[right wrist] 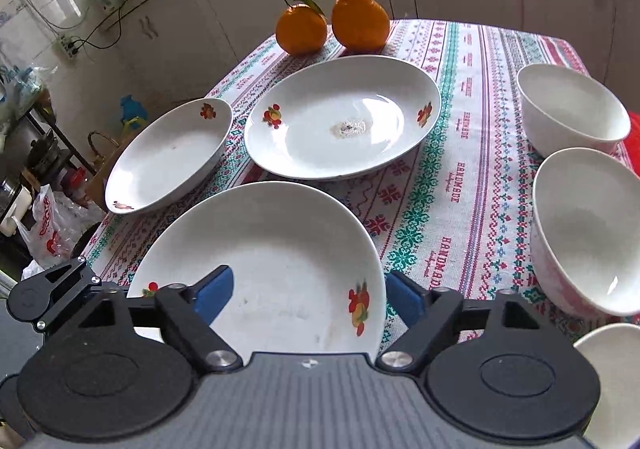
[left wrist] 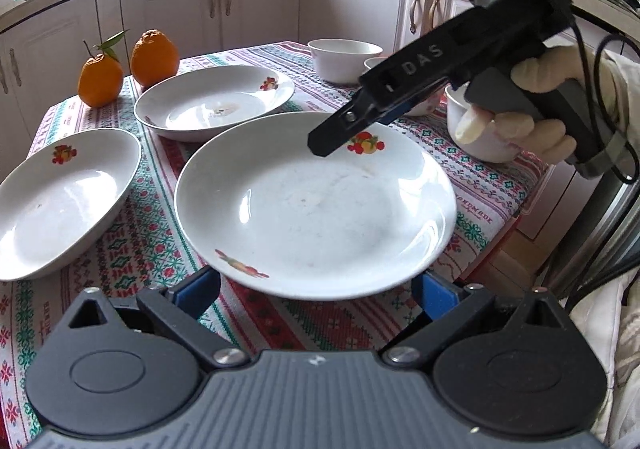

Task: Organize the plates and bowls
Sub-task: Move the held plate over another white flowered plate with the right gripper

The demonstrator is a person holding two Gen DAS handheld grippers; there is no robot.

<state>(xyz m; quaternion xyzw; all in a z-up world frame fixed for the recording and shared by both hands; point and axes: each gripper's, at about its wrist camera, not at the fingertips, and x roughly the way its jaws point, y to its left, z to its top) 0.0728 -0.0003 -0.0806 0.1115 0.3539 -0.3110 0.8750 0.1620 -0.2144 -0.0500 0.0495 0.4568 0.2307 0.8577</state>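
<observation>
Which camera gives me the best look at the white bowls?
The right wrist view. It shows three bowls along the right: the far bowl whole, the middle bowl nearly whole, a third cut off. In the left wrist view, the right gripper hides most of them.

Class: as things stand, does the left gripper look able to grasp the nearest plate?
Probably yes. The left gripper has its tongs open at the nearest plate, nothing between them; the right gripper hovers over its far rim.
</observation>
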